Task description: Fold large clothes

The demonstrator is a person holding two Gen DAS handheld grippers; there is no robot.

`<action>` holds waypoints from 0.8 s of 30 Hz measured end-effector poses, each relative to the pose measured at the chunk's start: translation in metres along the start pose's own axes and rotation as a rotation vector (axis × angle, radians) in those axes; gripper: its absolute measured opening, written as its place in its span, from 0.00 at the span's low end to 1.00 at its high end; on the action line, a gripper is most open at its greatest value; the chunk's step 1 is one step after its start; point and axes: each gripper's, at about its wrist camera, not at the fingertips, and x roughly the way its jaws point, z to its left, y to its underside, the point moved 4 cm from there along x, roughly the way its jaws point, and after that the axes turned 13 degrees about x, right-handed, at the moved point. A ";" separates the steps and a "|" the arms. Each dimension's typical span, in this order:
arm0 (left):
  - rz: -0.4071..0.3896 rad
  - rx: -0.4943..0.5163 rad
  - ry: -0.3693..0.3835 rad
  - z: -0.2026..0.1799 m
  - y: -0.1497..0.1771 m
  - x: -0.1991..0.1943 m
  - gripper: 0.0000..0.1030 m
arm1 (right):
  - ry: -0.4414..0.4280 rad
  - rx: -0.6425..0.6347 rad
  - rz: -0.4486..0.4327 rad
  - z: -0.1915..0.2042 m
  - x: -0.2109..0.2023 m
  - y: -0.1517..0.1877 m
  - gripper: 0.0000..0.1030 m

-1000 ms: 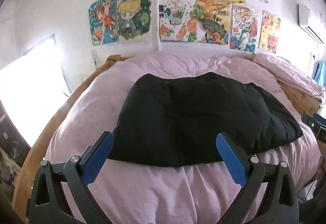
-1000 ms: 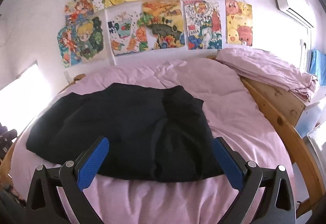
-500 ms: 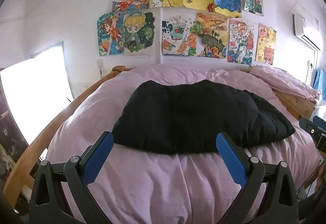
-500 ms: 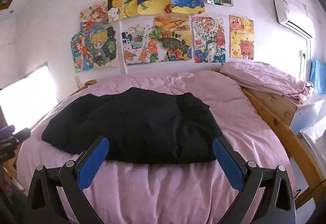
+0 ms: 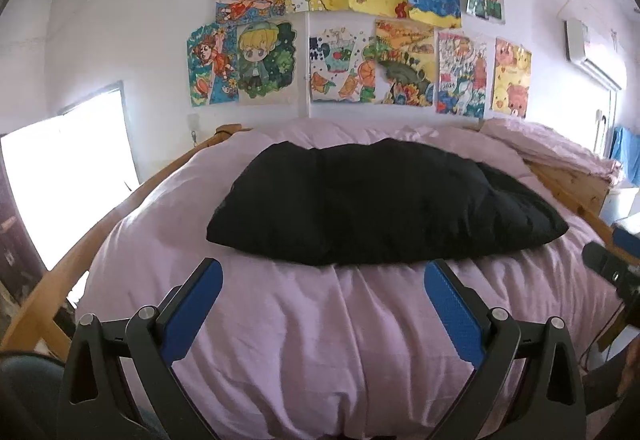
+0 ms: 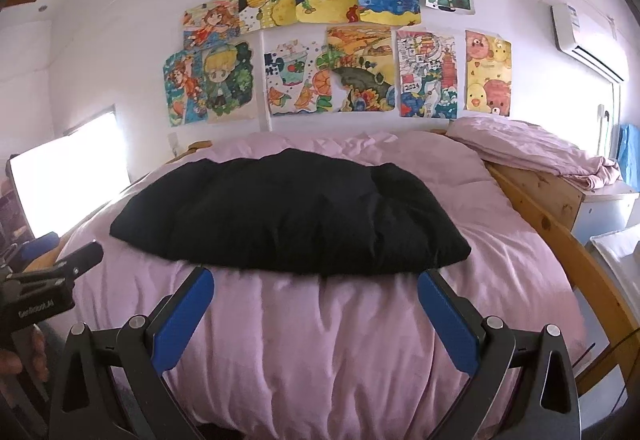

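Observation:
A black garment (image 5: 376,207) lies folded into a wide flat block on the pink duvet (image 5: 320,340) of the bed; it also shows in the right wrist view (image 6: 288,215). My left gripper (image 5: 322,280) is open and empty, held back from the garment's near edge above the duvet. My right gripper (image 6: 314,290) is open and empty, also short of the near edge. The right gripper's body shows at the right edge of the left wrist view (image 5: 612,268). The left gripper's body shows at the left edge of the right wrist view (image 6: 44,280).
A wooden bed frame (image 6: 568,240) runs along both sides. A folded pink sheet (image 6: 532,151) lies on a wooden cabinet at the right. Children's drawings (image 6: 332,39) cover the wall behind the bed. A bright window (image 5: 60,191) is at the left.
Both grippers have pulled back and tilted up from the garment, so it sits farther away and more wall shows. The garment itself has not moved.

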 end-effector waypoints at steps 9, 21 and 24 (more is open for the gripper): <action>-0.068 0.048 -0.004 -0.017 -0.002 -0.017 0.96 | 0.017 -0.008 -0.010 -0.005 -0.003 0.007 1.00; -0.037 0.065 -0.014 -0.021 0.003 -0.009 0.96 | 0.020 0.009 0.002 -0.012 0.000 0.009 1.00; -0.037 0.064 -0.014 -0.021 0.003 -0.009 0.96 | 0.020 0.009 0.001 -0.012 0.000 0.009 1.00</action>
